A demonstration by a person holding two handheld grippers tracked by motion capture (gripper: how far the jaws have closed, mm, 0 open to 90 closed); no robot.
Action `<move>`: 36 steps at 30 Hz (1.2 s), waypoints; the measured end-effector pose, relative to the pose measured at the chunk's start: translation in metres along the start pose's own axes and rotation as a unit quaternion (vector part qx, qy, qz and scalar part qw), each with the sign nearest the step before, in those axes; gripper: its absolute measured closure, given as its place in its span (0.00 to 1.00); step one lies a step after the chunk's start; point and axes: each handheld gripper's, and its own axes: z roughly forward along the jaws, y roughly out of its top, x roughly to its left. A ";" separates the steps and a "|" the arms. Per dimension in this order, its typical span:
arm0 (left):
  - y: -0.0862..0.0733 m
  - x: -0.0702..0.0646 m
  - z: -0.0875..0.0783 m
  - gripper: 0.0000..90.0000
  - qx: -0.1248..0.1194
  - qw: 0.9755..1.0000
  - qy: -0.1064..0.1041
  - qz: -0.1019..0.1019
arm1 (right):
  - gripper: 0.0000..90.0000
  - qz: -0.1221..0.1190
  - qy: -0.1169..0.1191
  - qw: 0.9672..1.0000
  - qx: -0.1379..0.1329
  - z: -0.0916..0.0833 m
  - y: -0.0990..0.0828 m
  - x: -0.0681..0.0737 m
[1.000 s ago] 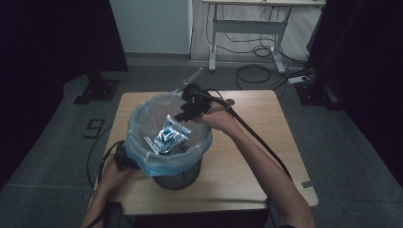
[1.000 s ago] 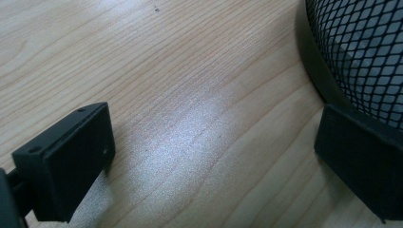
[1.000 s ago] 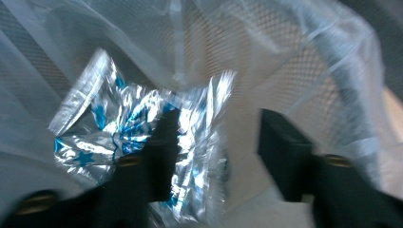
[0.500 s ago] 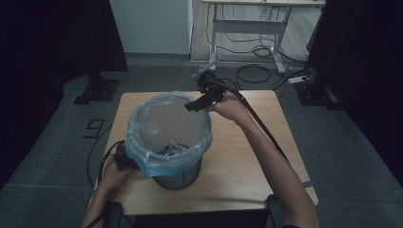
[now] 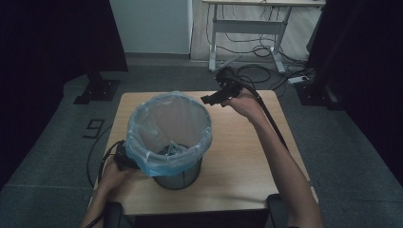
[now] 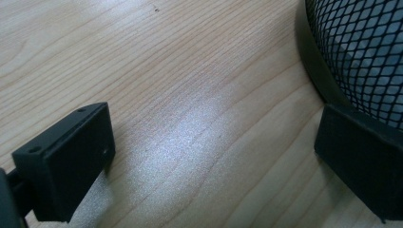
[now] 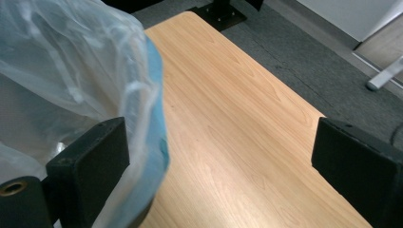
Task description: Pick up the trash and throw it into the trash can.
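On grey carpet a wooden table [image 5: 247,156] is standing | mesh bin [image 5: 183,173] with blue liner [image 5: 161,128] is sitting left-centre | right gripper [image 5: 212,99] is hovering wide open, empty | left gripper [image 6: 209,156] is resting open beside bin's base.

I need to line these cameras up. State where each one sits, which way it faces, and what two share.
High view: above the person's side, facing forward and down on the table; both forearms show.
Left gripper view: low over the tabletop; own open jaws, mesh bin beside one.
Right gripper view: raised, looking down; own open jaws, blue liner.
All share the wooden table.
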 end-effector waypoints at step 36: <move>0.000 0.000 0.000 0.00 0.000 1.000 0.000 0.000 | 0.00 0.042 -0.038 0.998 0.000 0.003 -0.103 -0.026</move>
